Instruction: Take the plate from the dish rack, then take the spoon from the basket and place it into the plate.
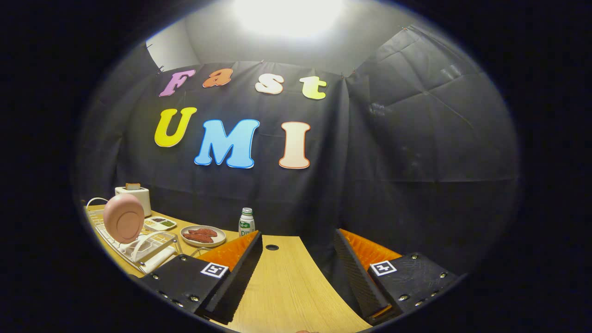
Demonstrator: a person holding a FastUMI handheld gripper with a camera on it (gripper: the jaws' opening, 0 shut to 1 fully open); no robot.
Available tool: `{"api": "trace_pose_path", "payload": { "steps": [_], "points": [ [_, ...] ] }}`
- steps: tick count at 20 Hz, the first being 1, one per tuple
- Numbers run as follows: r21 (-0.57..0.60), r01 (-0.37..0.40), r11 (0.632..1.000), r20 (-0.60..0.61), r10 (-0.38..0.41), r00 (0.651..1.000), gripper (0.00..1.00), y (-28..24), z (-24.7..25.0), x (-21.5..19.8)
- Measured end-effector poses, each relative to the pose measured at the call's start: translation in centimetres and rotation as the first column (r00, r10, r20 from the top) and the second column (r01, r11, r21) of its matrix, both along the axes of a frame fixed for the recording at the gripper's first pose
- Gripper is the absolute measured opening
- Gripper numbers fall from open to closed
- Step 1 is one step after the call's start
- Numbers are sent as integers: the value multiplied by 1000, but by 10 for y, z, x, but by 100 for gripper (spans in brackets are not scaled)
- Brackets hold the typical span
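Note:
A pink plate (123, 218) stands upright on edge in a white wire dish rack (148, 249) on the wooden table, well to the left of my fingers. My gripper (298, 243) is open, its two fingers spread wide over bare table with nothing between them. It is raised and tilted so that it looks mostly at the booth's wall. A white basket part of the rack lies by the left finger; I cannot make out a spoon in it.
Behind the rack stands a white toaster (135, 195) with a small divided dish (159, 224) beside it. A plate of reddish food (202, 235) and a small white bottle (246, 221) sit just beyond the left finger. The table (286, 282) has a cable hole (272, 247).

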State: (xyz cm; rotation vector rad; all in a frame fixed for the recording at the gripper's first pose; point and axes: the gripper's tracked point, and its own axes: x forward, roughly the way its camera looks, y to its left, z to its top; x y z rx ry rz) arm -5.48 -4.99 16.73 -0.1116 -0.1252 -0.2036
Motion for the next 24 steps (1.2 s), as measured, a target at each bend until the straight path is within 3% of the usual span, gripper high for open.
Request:
{"api": "trace_pose_path", "payload": {
  "steps": [4, 11, 16, 24],
  "points": [
    [40, -42, 998, -16, 42, 999, 96, 55, 21, -27],
    [63, -260, 963, -20, 262, 965, 96, 170, 61, -36],
    [68, -386, 920, -35, 389, 921, 96, 236, 80, -13],
    [91, -487, 869, -161, 495, 854, 96, 314, 85, 45]
  ]
}}
